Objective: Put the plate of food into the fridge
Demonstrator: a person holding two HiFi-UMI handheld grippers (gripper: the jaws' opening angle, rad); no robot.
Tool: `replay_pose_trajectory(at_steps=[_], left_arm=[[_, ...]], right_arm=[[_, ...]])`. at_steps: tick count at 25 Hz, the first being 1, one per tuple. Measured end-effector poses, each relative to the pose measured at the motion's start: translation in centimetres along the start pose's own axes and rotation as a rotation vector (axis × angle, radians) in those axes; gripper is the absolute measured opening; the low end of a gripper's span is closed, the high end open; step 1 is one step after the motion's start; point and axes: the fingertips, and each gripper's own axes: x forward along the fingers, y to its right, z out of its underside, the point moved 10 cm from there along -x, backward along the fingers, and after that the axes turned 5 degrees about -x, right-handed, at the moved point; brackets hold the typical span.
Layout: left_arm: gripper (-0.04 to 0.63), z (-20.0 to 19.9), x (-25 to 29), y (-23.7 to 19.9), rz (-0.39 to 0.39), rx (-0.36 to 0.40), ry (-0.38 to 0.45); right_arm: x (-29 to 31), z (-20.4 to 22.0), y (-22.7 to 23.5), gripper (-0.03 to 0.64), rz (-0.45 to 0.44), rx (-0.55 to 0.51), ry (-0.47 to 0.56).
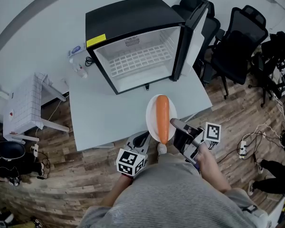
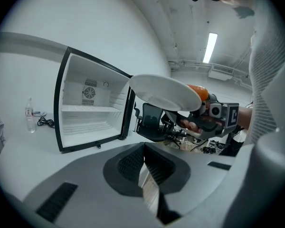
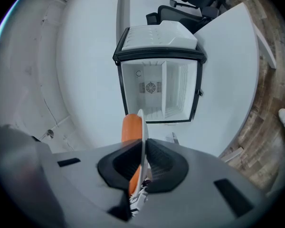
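An open mini fridge (image 1: 133, 46) stands at the back of the grey table (image 1: 99, 108), its door swung to the right and its white inside bare. In front of it, above the table's near edge, my right gripper (image 1: 175, 125) is shut on the rim of a white plate (image 1: 152, 115) carrying a long orange carrot (image 1: 162, 118). In the right gripper view the plate (image 3: 141, 137) runs edge-on between the pads, with the carrot (image 3: 130, 129) to its left and the fridge (image 3: 159, 87) beyond. My left gripper (image 1: 143, 136) hangs shut and empty just left of the plate (image 2: 164, 93).
Black office chairs (image 1: 237, 42) crowd the floor right of the table. A white tiled stool (image 1: 26, 106) stands to the left. A small bottle (image 1: 78, 68) and a cable lie on the table left of the fridge. Cords and a power strip (image 1: 243, 148) lie on the wooden floor.
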Motion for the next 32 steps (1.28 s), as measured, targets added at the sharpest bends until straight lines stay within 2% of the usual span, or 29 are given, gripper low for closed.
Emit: replay_pose_trajectory(at_steps=[11,18,26,32], left_arm=[[0.011,-2.0,4.5,-2.0,-0.061,0.004,-0.027],[0.011,-2.6,6.7,-3.2,-0.112,-0.010,-0.005],[0.011,-2.8,7.2,-5.0,-0.097,-0.017,-0.033],[0.011,-3.3,7.1,-7.3,-0.045,-0.002,-0.068]], right_arm=[[5.2,-6.7,0.9,0.031,-0.001,0.013,-0.100],[8.9,-10.5,1.8,0.031,0.023,-0.004,-0.164],[12.9,-11.6,2.6,0.031,0.036,0.006,-0.182],[15.7,-12.0,3.3,0.031,0.073,0.006,-0.138]])
